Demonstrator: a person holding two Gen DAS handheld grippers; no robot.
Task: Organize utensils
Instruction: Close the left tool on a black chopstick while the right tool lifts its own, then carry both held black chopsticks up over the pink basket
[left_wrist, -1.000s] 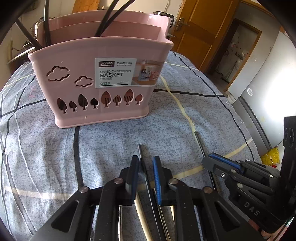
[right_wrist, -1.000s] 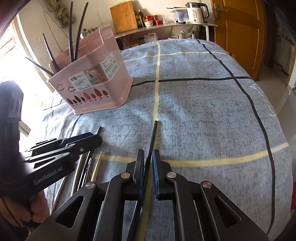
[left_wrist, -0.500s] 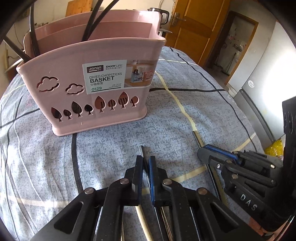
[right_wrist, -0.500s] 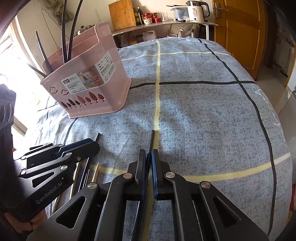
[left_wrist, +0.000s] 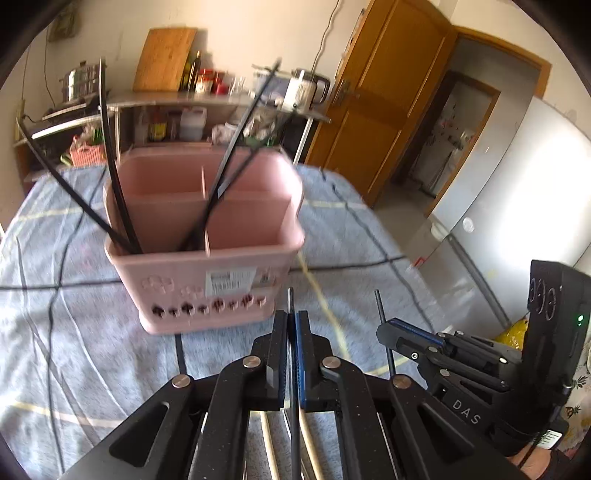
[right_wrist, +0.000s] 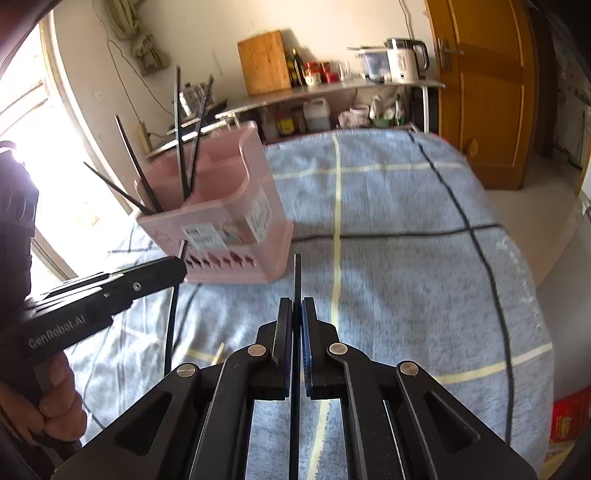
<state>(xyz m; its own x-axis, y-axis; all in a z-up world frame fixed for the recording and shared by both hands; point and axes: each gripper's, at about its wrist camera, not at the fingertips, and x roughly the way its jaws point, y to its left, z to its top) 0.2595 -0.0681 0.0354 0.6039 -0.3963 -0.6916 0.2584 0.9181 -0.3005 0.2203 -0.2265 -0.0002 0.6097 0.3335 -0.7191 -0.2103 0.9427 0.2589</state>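
A pink divided chopsticks basket (left_wrist: 207, 266) stands on the blue checked cloth, with several black chopsticks (left_wrist: 118, 184) leaning in its left compartments; it also shows in the right wrist view (right_wrist: 221, 221). My left gripper (left_wrist: 291, 321) is shut on a black chopstick (left_wrist: 290, 301), lifted in front of the basket. My right gripper (right_wrist: 296, 306) is shut on another black chopstick (right_wrist: 297, 277), held above the cloth right of the basket. Each gripper shows in the other's view: the right gripper (left_wrist: 391, 328) and the left gripper (right_wrist: 177, 269).
Loose pale and dark chopsticks (left_wrist: 269, 443) lie on the cloth (left_wrist: 74, 332) beneath my left gripper. A shelf (right_wrist: 332, 85) with a kettle, bottles and a cutting board stands behind the table. A wooden door (right_wrist: 487, 92) is at the right.
Both grippers have risen off the cloth, each carrying its black chopstick. The views now look down on the basket from higher up, showing its open compartments.
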